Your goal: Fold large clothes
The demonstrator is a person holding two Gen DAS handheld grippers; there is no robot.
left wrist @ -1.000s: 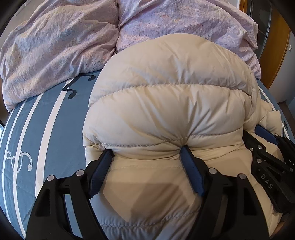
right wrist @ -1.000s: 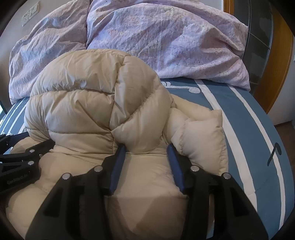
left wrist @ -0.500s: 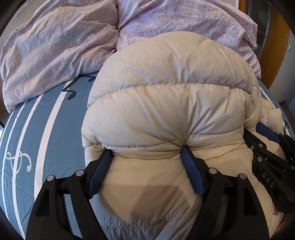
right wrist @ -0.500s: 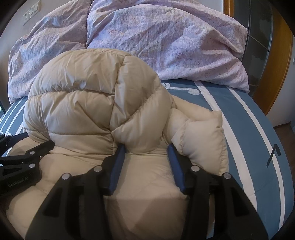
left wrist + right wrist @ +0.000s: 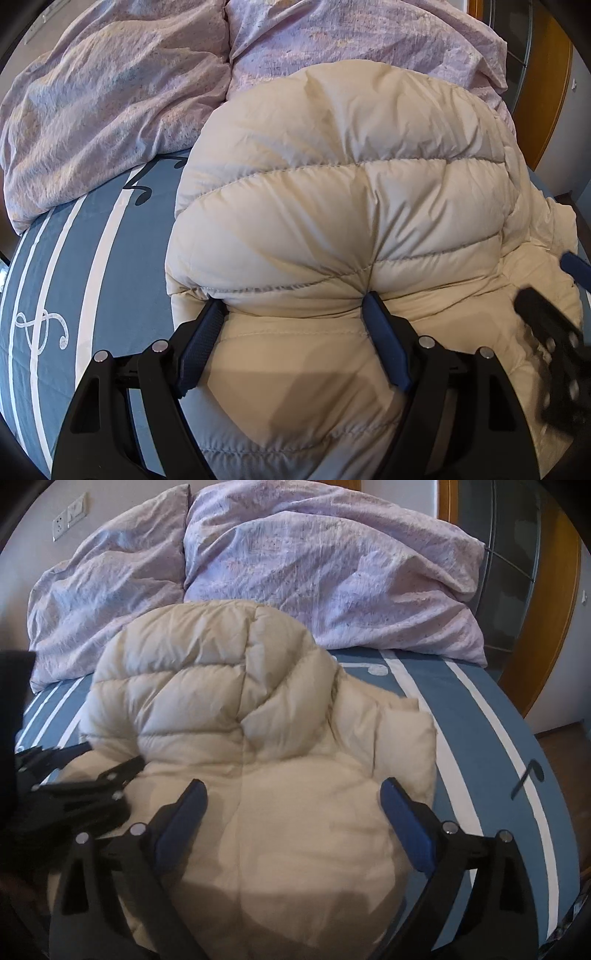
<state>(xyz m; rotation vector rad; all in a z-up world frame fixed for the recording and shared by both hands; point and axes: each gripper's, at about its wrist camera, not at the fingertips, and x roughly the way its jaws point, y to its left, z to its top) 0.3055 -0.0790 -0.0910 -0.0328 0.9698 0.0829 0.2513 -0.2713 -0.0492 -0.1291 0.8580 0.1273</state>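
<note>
- A blue bed sheet (image 5: 107, 236) with white stripes and musical-note prints is seen at the left, spread over the bed.
- Two crumpled lilac pillows (image 5: 110, 110) are seen at the head of the bed, side by side and touching.
- A cream puffer jacket (image 5: 332, 206) is laid on the sheet in a thick, folded bundle, its far end resting against the pillows.
- The left gripper (image 5: 293, 308) is seen low in the left wrist view, its blue-padded fingers (image 5: 201, 345) held wide around a puffy fold of the jacket. Both pads are pressed into the fabric, which bulges over them, so the fold is gripped.
- The right gripper (image 5: 293, 788) is seen in its own view above the near part of the jacket, with its jaws opening. The blue fingers (image 5: 404, 825) are spread wide, with the jacket lying between them; the pads are not pressed into the fabric.
- In the left wrist view, the right gripper's black frame is seen blurred at the right edge, over the jacket.
- A wooden door frame (image 5: 543, 627) is seen at the far right, beyond the bed.
</note>
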